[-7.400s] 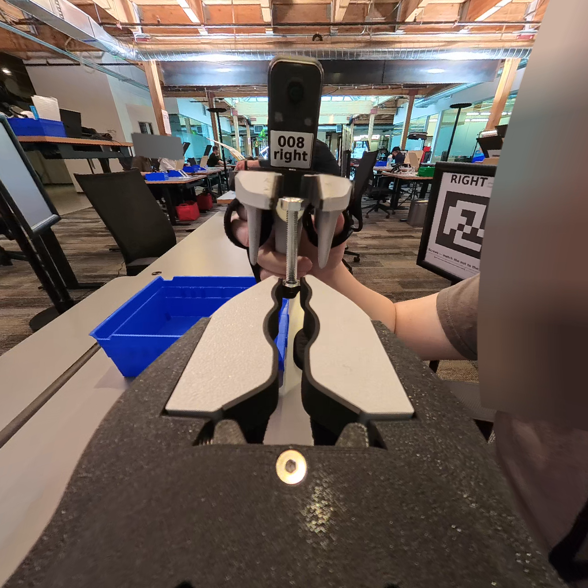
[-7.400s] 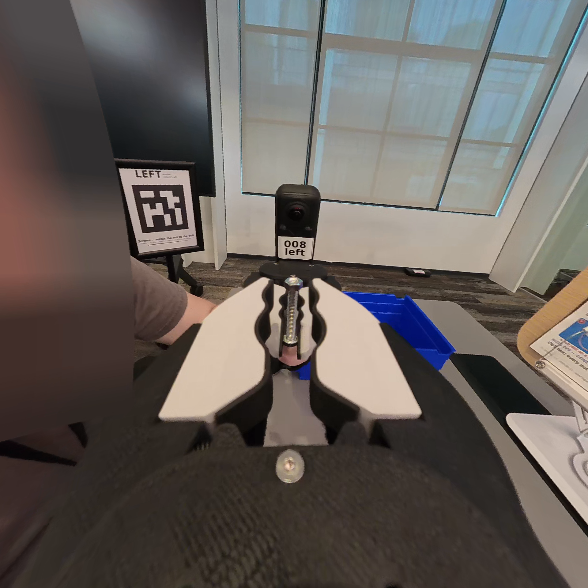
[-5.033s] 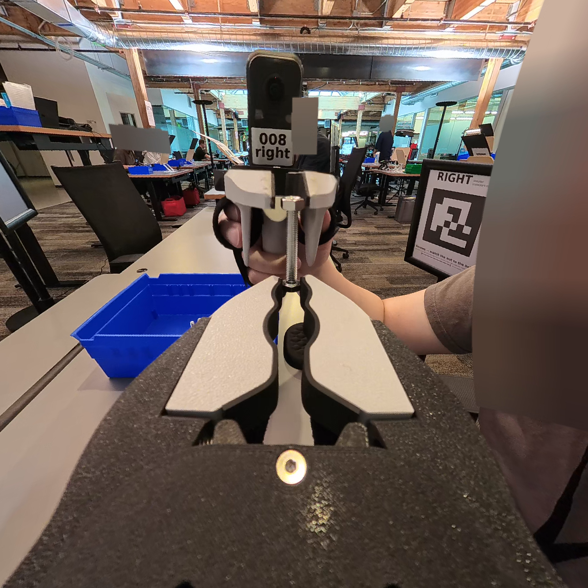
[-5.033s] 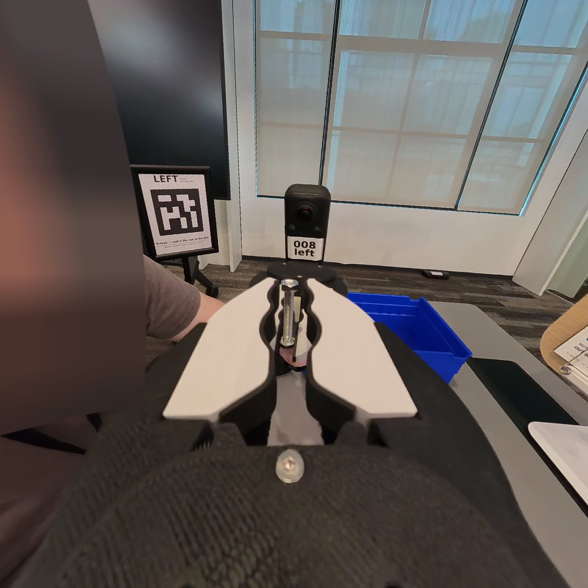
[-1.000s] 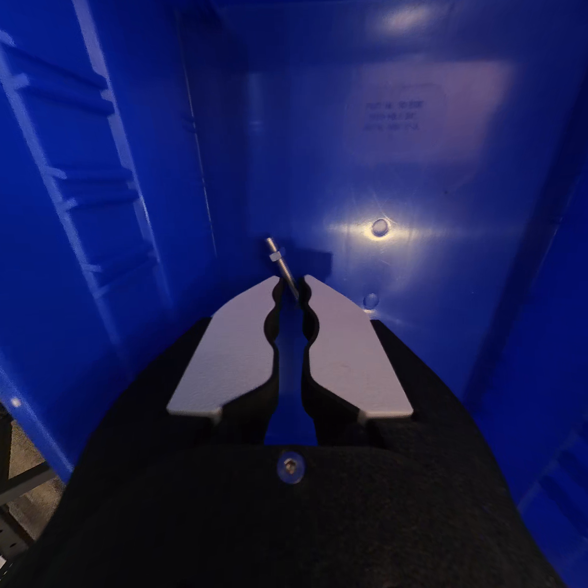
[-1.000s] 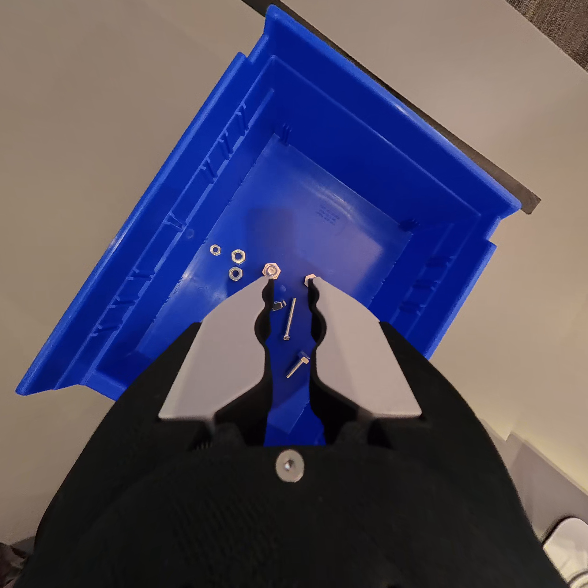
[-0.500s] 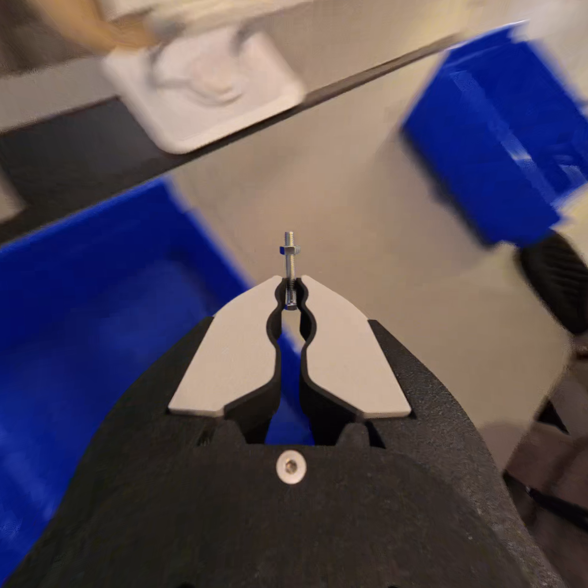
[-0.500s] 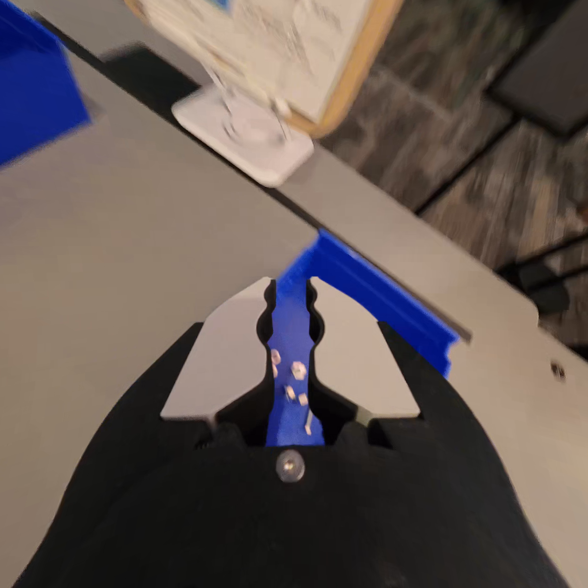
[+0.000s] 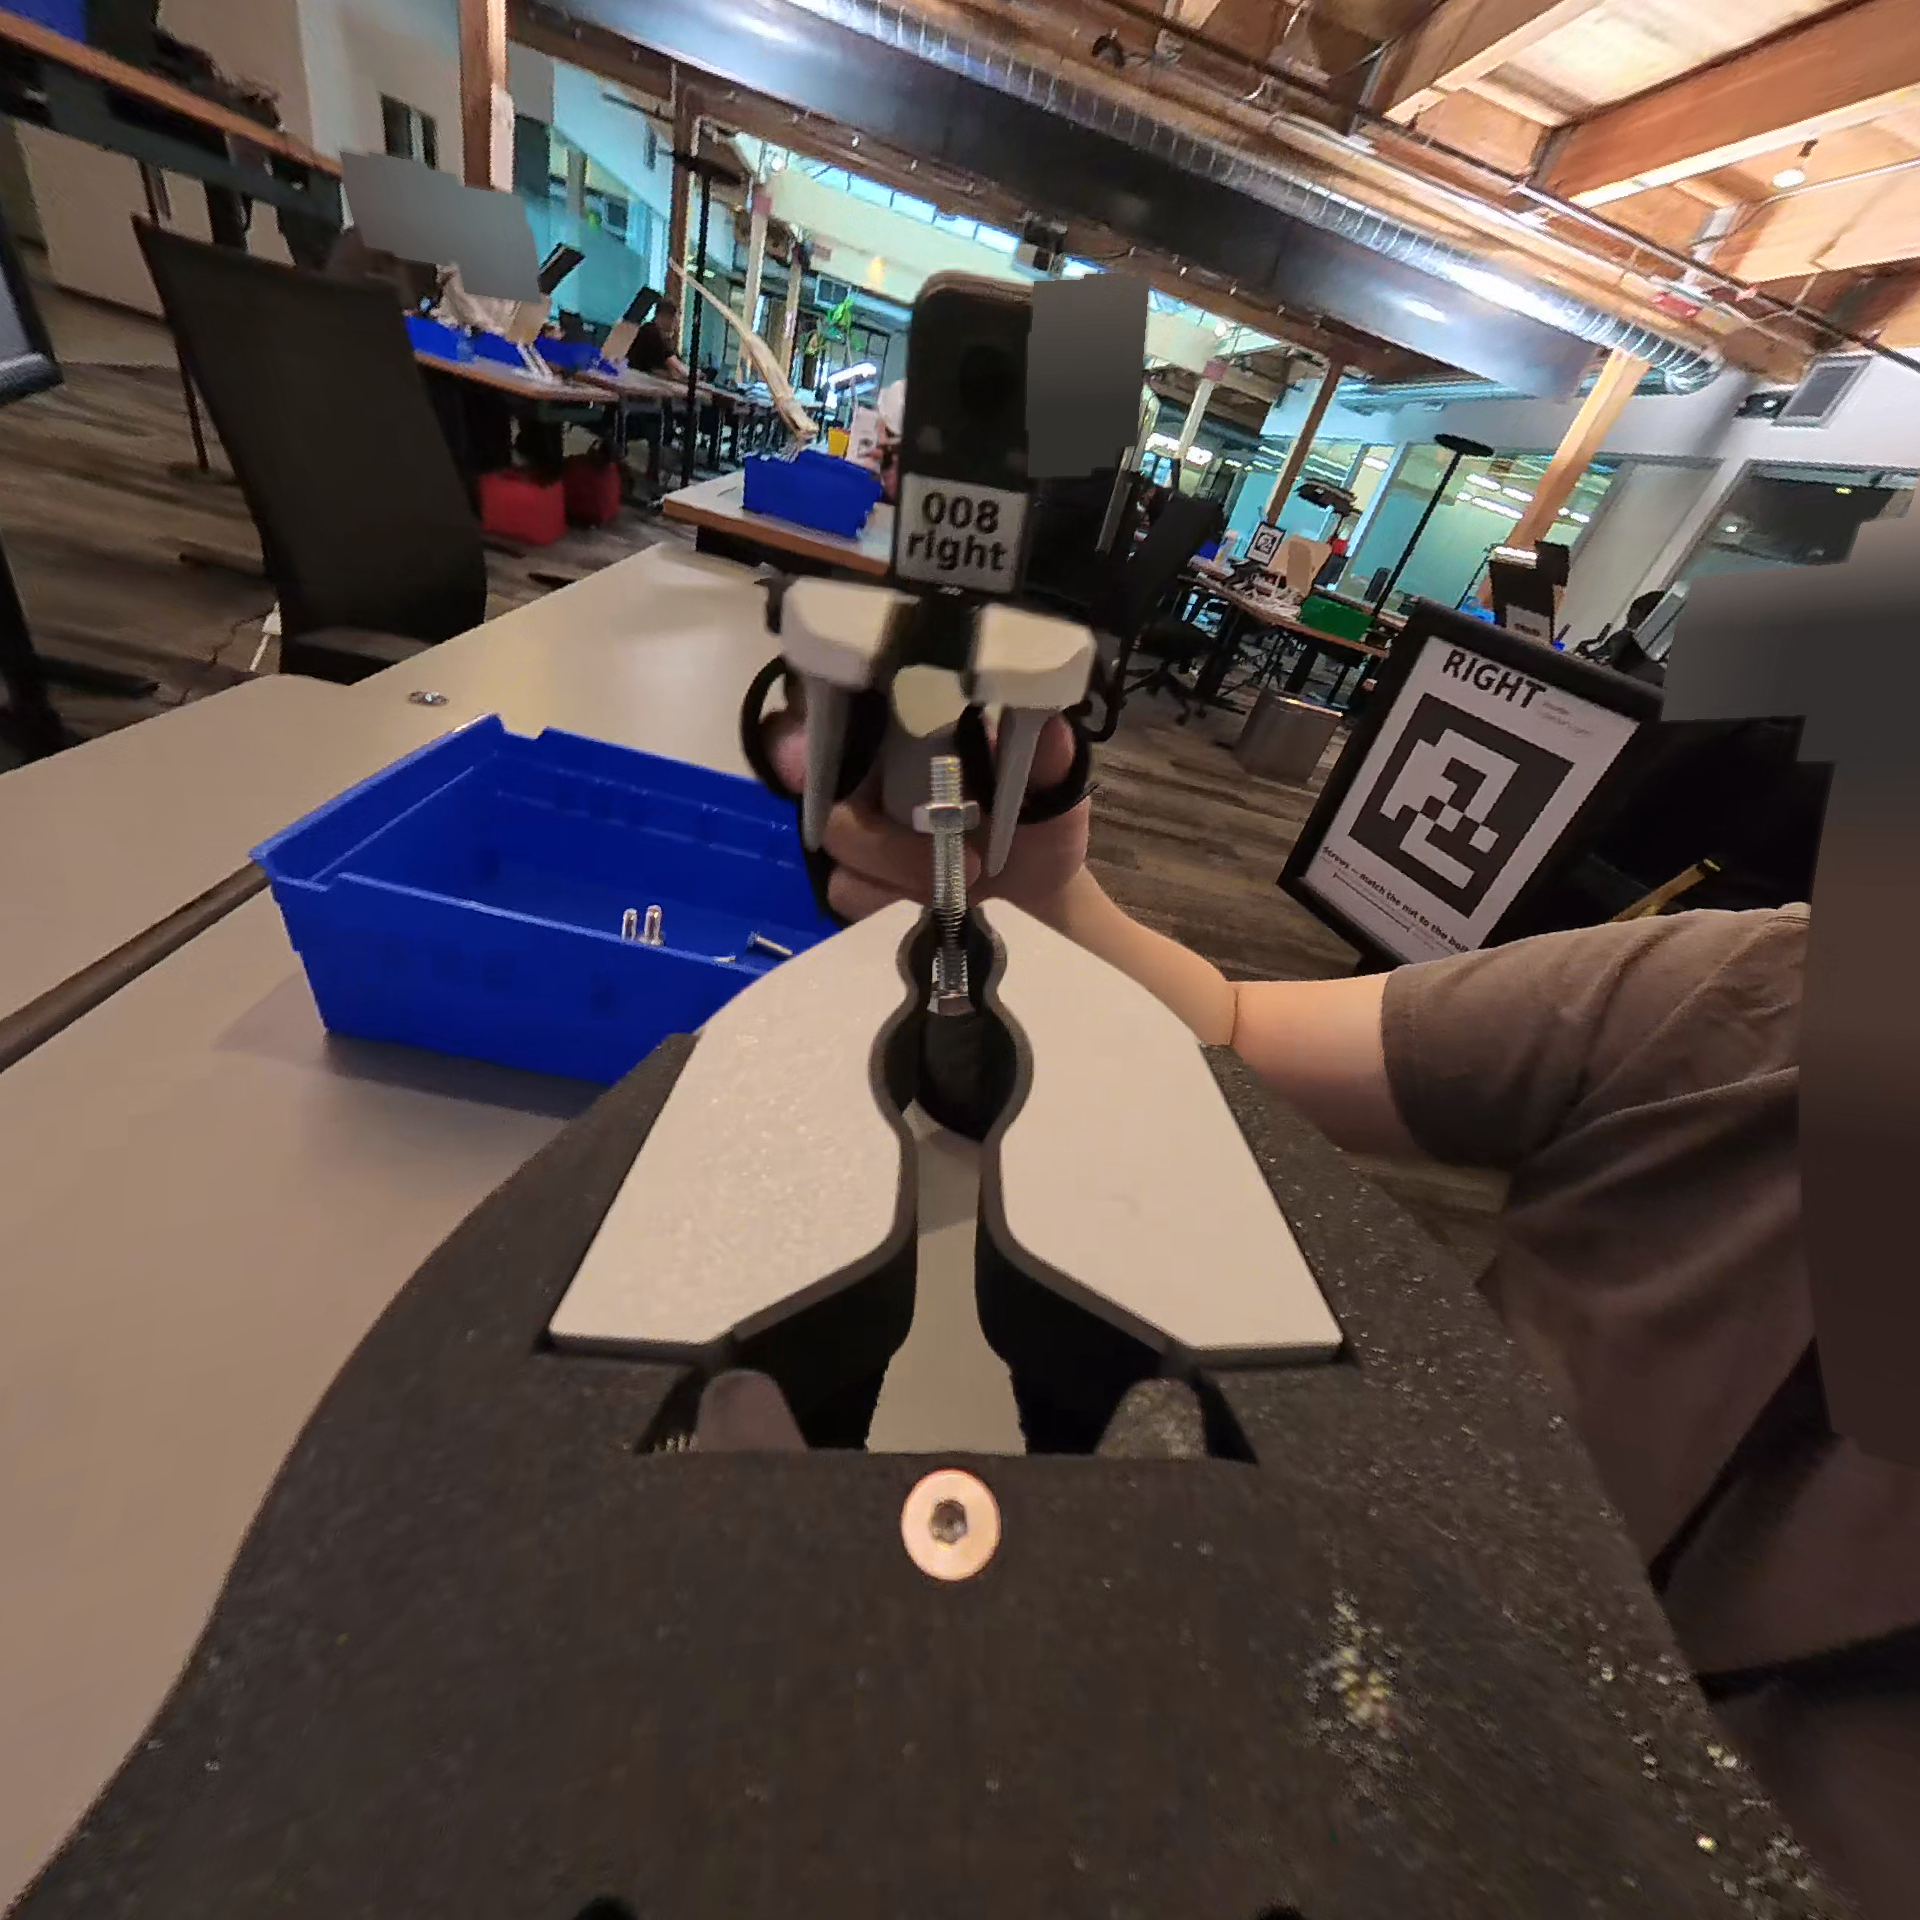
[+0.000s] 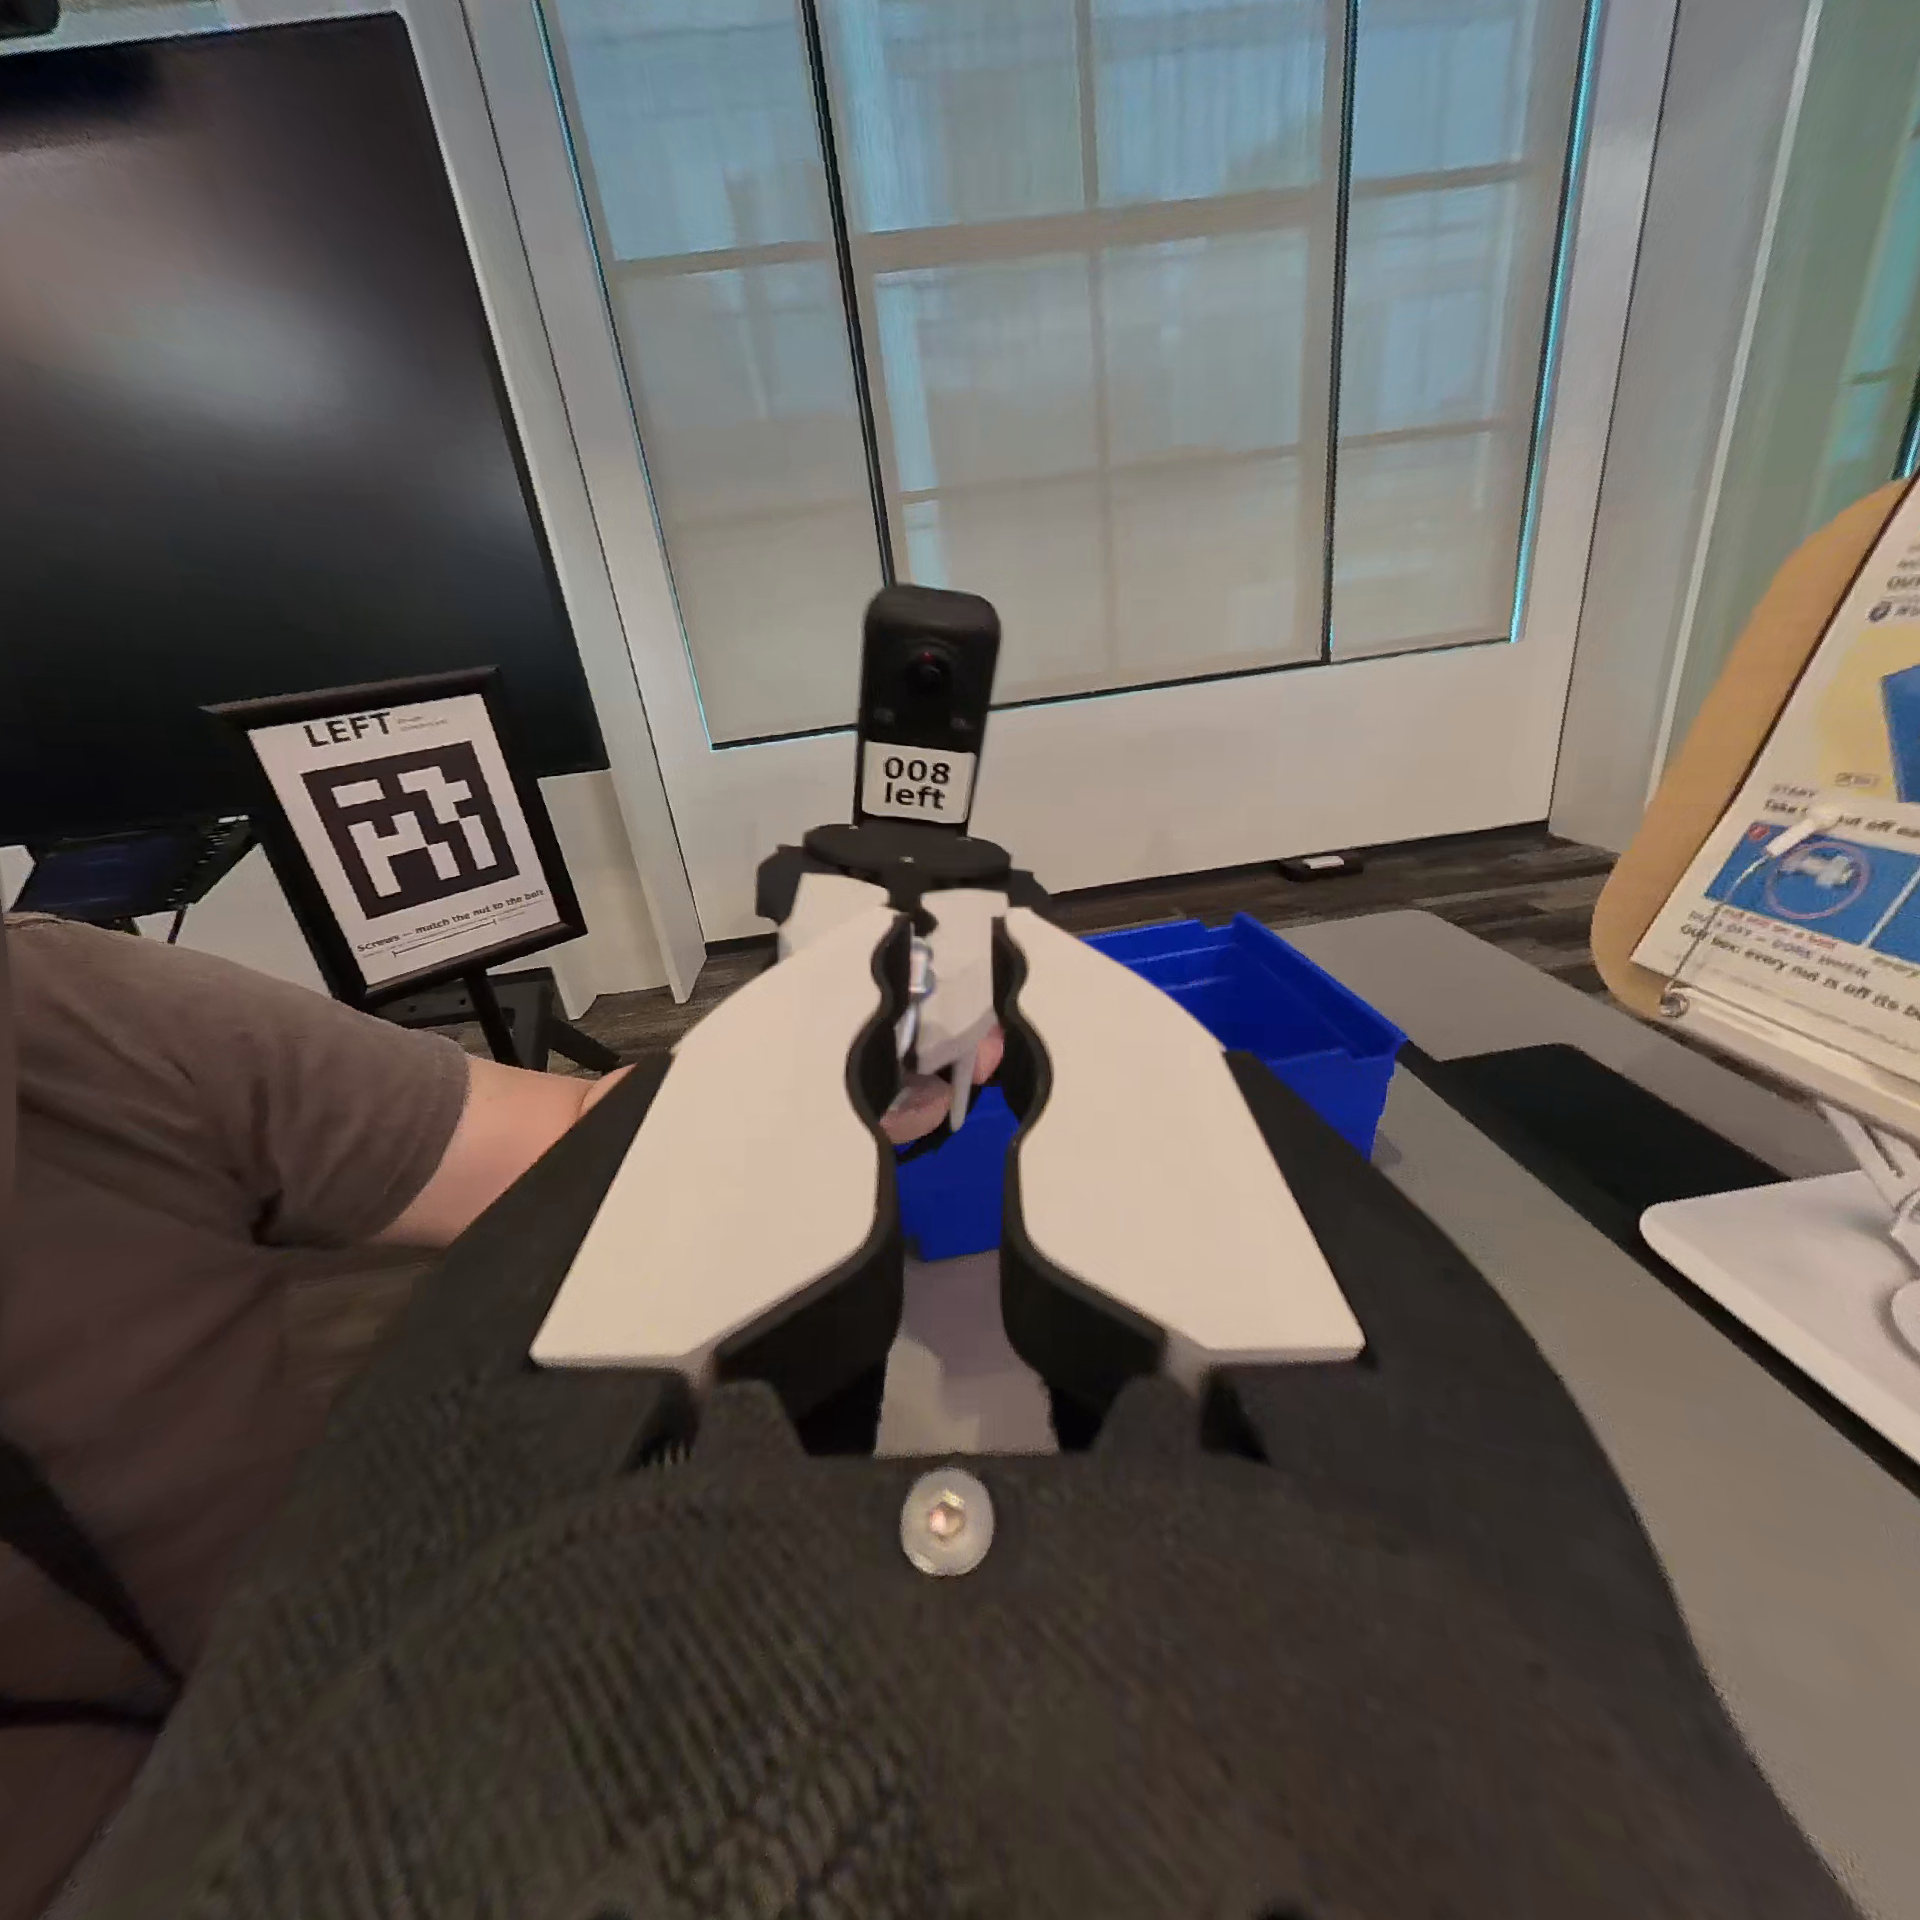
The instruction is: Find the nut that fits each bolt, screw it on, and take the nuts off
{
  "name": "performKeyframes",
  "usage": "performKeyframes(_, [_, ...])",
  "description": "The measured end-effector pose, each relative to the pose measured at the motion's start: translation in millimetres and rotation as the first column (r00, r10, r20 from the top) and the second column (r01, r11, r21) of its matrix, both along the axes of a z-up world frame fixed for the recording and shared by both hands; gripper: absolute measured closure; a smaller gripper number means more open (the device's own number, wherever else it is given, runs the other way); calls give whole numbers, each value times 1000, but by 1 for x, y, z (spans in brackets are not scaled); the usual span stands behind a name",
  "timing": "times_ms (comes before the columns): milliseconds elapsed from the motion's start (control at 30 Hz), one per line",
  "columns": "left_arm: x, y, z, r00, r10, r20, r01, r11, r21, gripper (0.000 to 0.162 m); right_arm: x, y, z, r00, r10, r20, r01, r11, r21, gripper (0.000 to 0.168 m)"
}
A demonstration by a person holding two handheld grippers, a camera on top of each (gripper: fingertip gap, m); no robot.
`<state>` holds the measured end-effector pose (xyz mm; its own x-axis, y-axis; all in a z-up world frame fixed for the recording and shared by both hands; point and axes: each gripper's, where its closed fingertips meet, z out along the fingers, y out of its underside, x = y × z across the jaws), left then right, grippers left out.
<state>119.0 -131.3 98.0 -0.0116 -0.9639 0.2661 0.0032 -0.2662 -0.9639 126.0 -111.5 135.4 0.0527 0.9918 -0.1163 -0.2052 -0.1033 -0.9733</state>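
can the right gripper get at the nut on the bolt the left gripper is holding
Probably yes. The left gripper holds the bolt by its head end, leaving the nut exposed up the thread. The right gripper faces it with fingers either side of the nut and nothing between.

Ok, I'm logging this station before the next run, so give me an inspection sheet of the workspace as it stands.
Surface: grey table, bare around the bin.
Job's things: bolt with a nut threaded partway along it, held out in the air; blue bin on the table with a few loose bolts inside.
Clutter: white stand base carrying an instruction board at the table's edge.
Grippers: left gripper shut on the bolt's head end; right gripper faces it, fingers apart either side of the nut, not clearly touching.
Cables: nothing seen.
Surroundings: two framed marker signs, dark screen, windows, office chairs and desks.
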Motion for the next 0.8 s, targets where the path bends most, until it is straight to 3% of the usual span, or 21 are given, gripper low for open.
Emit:
performKeyframes(267, [1, -6, 2, 1000, 9, 0, -9, 997, 72, 157, -10, -10, -8, 992, 123, -1, -123, 991, -47, 154])
performKeyframes(567, [4, -4, -5, 1000, -4, -17, 5, 998, 57, 157, -12, -12, -14, 992, 119, 50, -118, 993, -22, 163])
performKeyframes(667, [2, 2, -6, 999, 26, -20, -26, 999, 37, 137, -10, -12, -11, 993, 112, 43, -112, 994, -17, 163])
performKeyframes(800, [7, -1, -16, 996, 24, -86, -19, 998, 60, 125, -7, -13, -9, 995, 78, 56, -80, 996, 40, 163])
